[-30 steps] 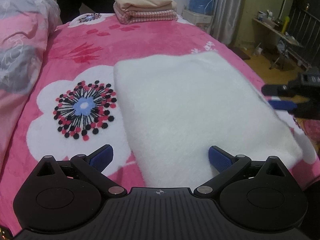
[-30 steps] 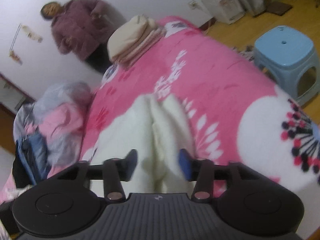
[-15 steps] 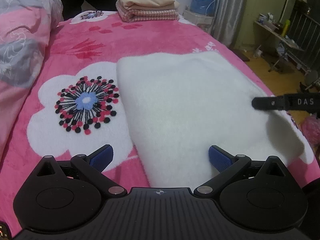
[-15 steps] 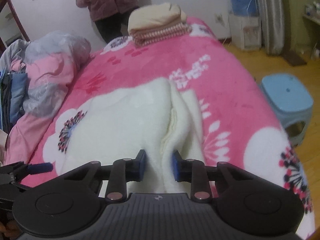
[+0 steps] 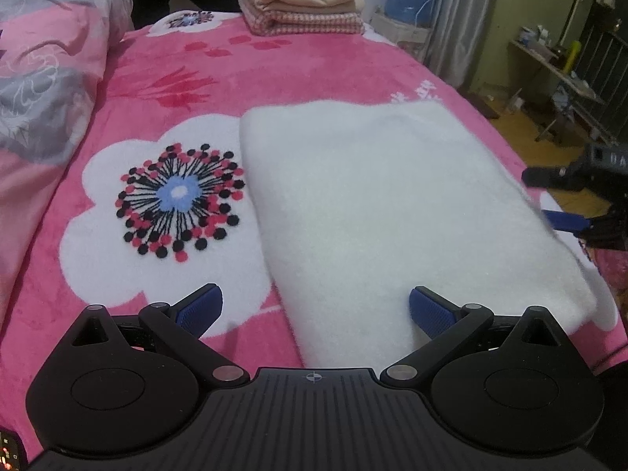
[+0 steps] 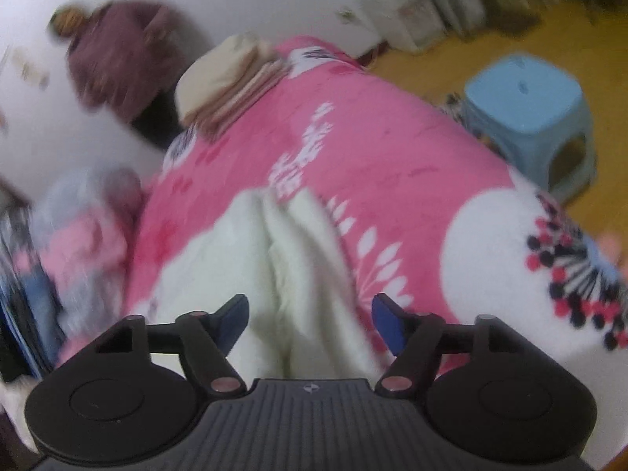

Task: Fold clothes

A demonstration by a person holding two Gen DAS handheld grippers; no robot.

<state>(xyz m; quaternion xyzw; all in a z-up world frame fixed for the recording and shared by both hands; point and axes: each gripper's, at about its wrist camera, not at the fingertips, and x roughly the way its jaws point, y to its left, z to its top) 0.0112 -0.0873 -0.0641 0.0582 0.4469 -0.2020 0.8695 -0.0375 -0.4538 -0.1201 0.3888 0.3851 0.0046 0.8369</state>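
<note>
Right gripper [image 6: 310,320] just opened, releasing the folded fluffy white garment [image 5: 392,212] at the pink floral bed's [image 5: 157,78] right edge; left gripper [image 5: 316,310] apart, idle: fold placed.

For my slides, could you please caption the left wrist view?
Open left gripper poised over folded white fleece on pink floral blanket.

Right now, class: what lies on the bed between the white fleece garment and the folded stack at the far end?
Only bare pink floral blanket separates the white fleece garment from the folded stack; the left wrist view shows it.
</note>
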